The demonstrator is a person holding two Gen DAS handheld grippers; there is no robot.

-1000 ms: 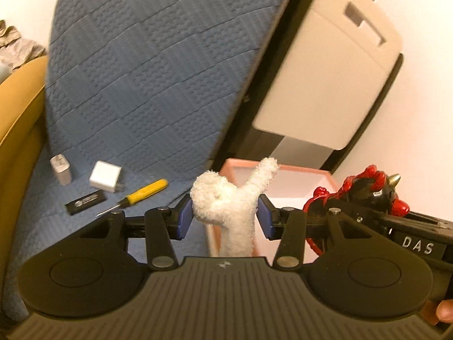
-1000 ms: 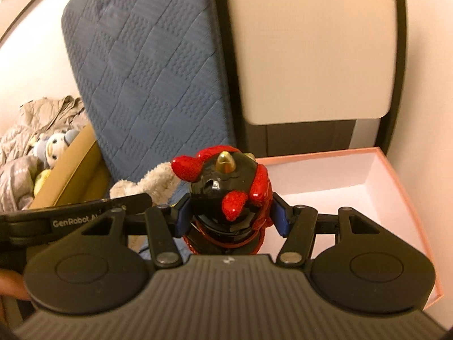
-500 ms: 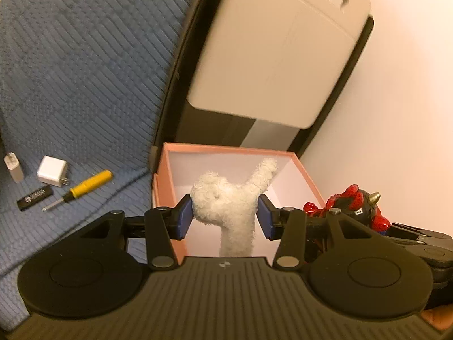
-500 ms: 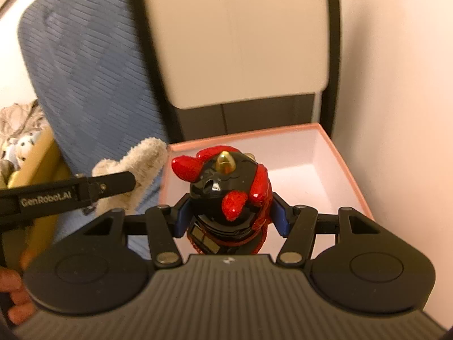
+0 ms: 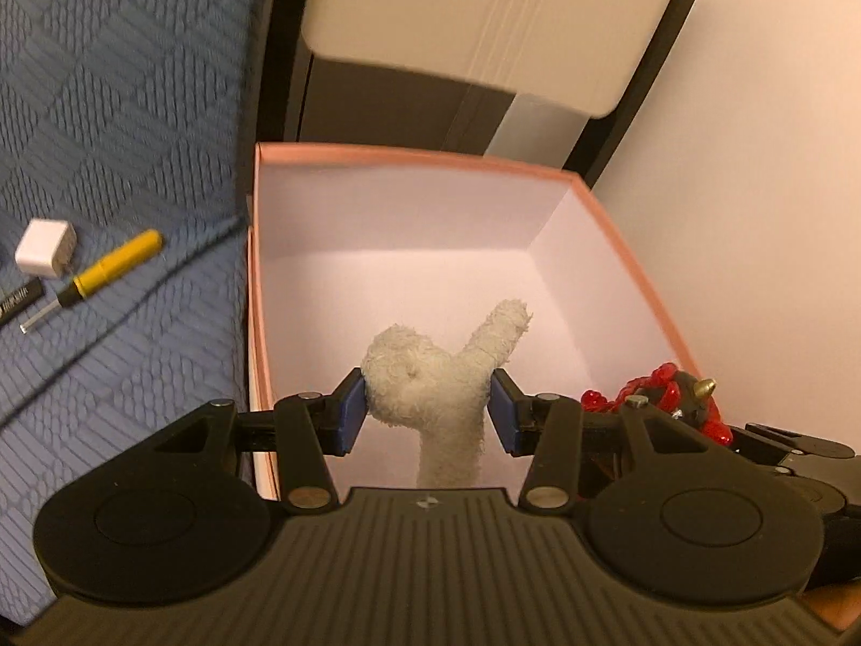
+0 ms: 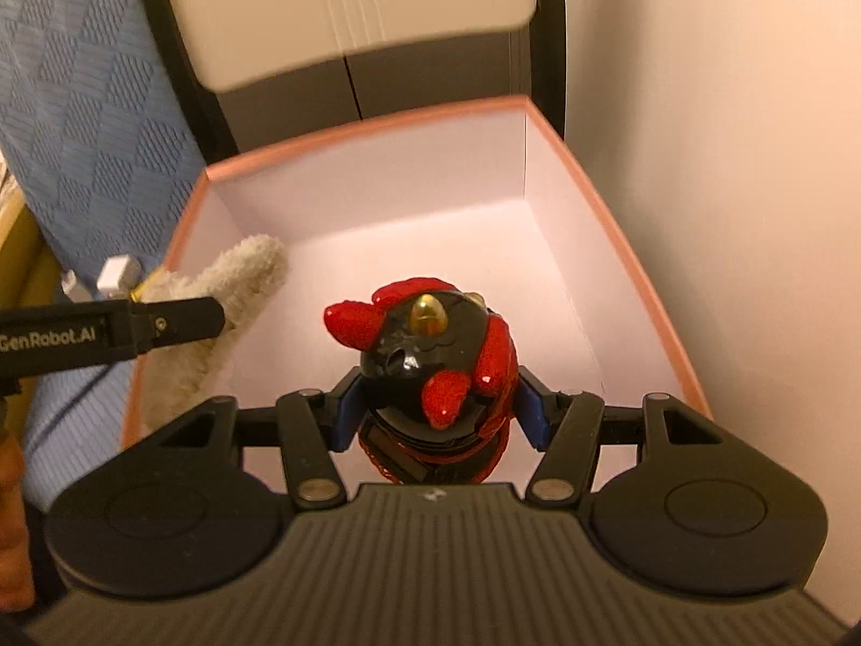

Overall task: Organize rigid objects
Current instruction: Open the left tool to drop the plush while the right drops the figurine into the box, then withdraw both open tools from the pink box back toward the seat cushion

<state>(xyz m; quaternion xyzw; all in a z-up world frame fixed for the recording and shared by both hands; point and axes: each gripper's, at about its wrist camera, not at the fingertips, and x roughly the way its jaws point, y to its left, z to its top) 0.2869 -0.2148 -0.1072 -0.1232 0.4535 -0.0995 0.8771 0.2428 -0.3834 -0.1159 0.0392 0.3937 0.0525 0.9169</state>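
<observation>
My left gripper (image 5: pixel 428 412) is shut on a white plush toy (image 5: pixel 430 377) and holds it over the near left part of an open pink box (image 5: pixel 409 155) with a white inside. My right gripper (image 6: pixel 438 414) is shut on a black and red toy figure with a gold horn (image 6: pixel 430 355), held over the near middle of the same box (image 6: pixel 608 226). The plush (image 6: pixel 215 312) and the left gripper's finger (image 6: pixel 177 323) show at the left of the right wrist view. The figure (image 5: pixel 667 393) shows at the right of the left wrist view.
On the blue quilted seat (image 5: pixel 107 107) to the left of the box lie a yellow-handled screwdriver (image 5: pixel 102 274), a white charger cube (image 5: pixel 46 247) and a black stick (image 5: pixel 16 304). A beige panel (image 5: pixel 484 11) stands behind the box. A wall (image 6: pixel 726 134) runs along the right.
Both grippers have moved right and forward from above the seat to above the box, each keeping its toy. The box now fills the middle of both views.
</observation>
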